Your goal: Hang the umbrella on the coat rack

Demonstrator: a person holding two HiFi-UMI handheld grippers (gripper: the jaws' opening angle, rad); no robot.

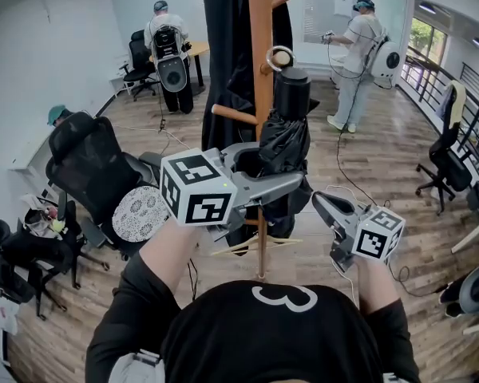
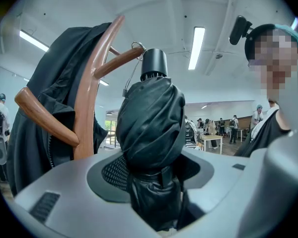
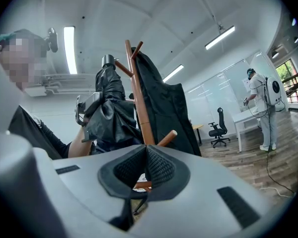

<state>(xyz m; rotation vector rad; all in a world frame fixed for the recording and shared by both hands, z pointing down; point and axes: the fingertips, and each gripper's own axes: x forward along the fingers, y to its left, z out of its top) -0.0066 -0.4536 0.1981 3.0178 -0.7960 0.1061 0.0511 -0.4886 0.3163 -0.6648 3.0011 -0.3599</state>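
A folded black umbrella [image 1: 286,138] [image 2: 151,118] stands upright beside the wooden coat rack [image 1: 260,46] [image 2: 88,108]. Its cylindrical handle [image 1: 291,90] [image 2: 154,63] points up. The wrist loop [image 1: 281,57] [image 2: 135,46] sits around the tip of an upward peg. My left gripper [image 1: 265,170] [image 2: 154,182] is shut on the umbrella's lower fabric. My right gripper [image 1: 319,199] [image 3: 146,165] hovers lower right of the rack, shut with nothing between its pads. From the right gripper view the umbrella [image 3: 111,113] is left of the rack pole [image 3: 139,103]. A black coat [image 1: 223,54] [image 3: 164,103] hangs on the rack.
A black office chair [image 1: 92,174] stands left of the rack and another chair [image 1: 443,166] at the far right. One person [image 1: 355,54] works at the back right, another person [image 1: 166,46] at the back left. Cables [image 1: 343,166] trail over the wooden floor.
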